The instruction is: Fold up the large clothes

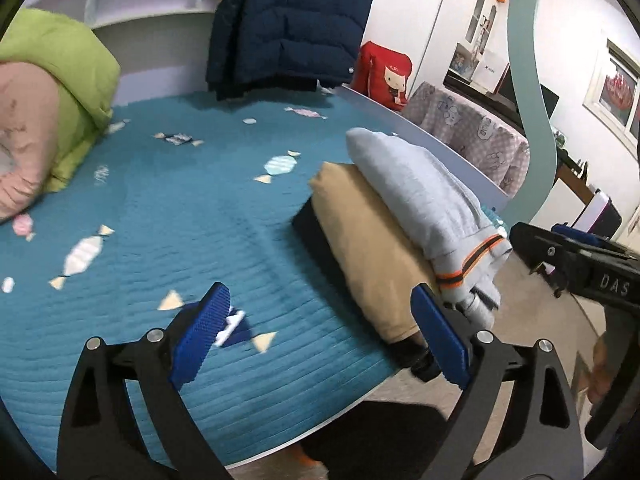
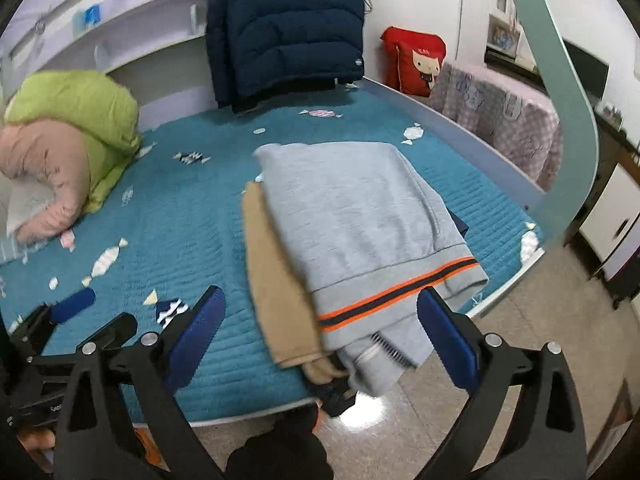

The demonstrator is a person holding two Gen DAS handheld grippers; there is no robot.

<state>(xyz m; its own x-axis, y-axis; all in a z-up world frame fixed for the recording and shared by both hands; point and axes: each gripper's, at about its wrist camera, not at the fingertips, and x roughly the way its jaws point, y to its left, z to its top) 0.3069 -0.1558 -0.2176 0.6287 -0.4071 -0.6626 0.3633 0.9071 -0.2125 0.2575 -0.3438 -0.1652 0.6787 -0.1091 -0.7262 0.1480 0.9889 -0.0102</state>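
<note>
Clothes lie stacked at the near right corner of the bed (image 2: 192, 216): a grey sweatshirt (image 2: 352, 216) with an orange and dark band along its hem sits folded on top of a tan garment (image 2: 276, 280), and something dark shows beneath both at the mattress edge. The stack overhangs the edge slightly, with the sweatshirt's hem and a bit of zipper drooping toward the floor.

Both tools hang in front of the bed, holding nothing. The left gripper (image 1: 320, 340) has its blue pads wide apart over the teal quilt, to the left of the stack. The right gripper (image 2: 320, 340) is likewise spread, and the hanging hem of the sweatshirt appears between its fingers, though contact cannot be confirmed.

The sweatshirt looks like thick fleece: soft, limp, fairly light, and likely to sag or unfold if lifted by a single layer. The ribbed hem with the stripe seems the firmest place to pinch, since it is denser and less slippery than the body cloth. Taking both corners of that hem, one per gripper, would probably keep the fold from spilling. The tan piece below seems thinner and may drag along if the pinch goes too deep.

A navy puffer jacket (image 2: 284, 28) hangs at the head of the bed, and green and pink bedding (image 2: 76, 136) is heaped at the far left.
</note>
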